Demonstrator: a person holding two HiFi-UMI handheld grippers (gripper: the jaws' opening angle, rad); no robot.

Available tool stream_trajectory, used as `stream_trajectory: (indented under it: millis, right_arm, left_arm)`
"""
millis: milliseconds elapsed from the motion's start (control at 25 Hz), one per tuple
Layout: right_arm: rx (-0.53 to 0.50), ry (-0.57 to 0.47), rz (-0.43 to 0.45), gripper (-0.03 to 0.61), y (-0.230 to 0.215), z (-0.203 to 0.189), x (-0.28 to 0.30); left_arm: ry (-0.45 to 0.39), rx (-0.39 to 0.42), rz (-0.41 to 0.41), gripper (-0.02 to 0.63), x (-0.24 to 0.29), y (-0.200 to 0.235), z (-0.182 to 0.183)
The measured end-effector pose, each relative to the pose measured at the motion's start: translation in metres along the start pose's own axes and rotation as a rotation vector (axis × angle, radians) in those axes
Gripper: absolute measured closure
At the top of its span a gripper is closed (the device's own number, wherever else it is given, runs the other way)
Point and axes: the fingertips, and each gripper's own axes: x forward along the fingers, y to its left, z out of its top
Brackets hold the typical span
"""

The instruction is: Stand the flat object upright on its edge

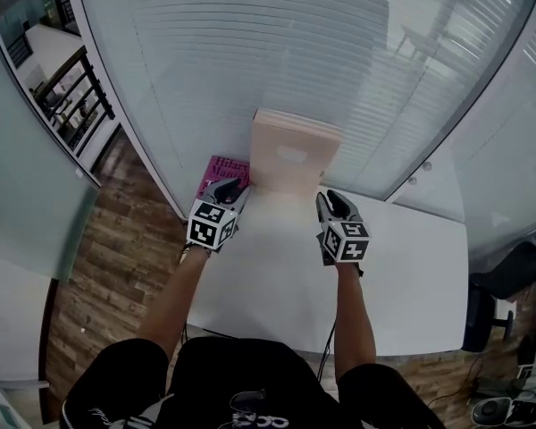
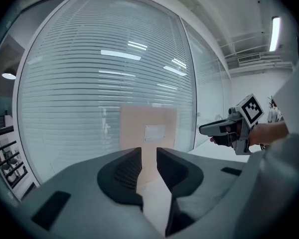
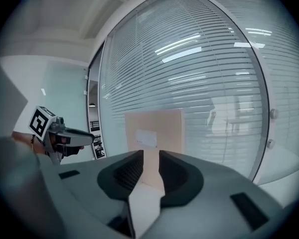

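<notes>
Already the tan flat board [image 1: 290,155] stands on its lower edge at the far side of the white table [image 1: 411,266], close against the glass wall with blinds [image 1: 277,52], a pale label on the face turned toward the person. Whether it leans on the glass cannot be told. A magenta book [image 1: 221,172] lies flat just left of it. The left gripper [image 1: 235,189] and the right gripper [image 1: 332,202] hover side by side short of the board, clear of it, each with its jaws a narrow gap apart and nothing between them.
</notes>
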Motion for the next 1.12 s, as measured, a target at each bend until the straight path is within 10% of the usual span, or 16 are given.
stream_trajectory:
  millis: [1120]
  right_arm:
    - [0.063,-0.024,0.122,0.555,0.013,-0.060,-0.104]
  left_arm:
    - [-0.018,-0.089,0.133,0.592,-0.072,-0.122,-0.047]
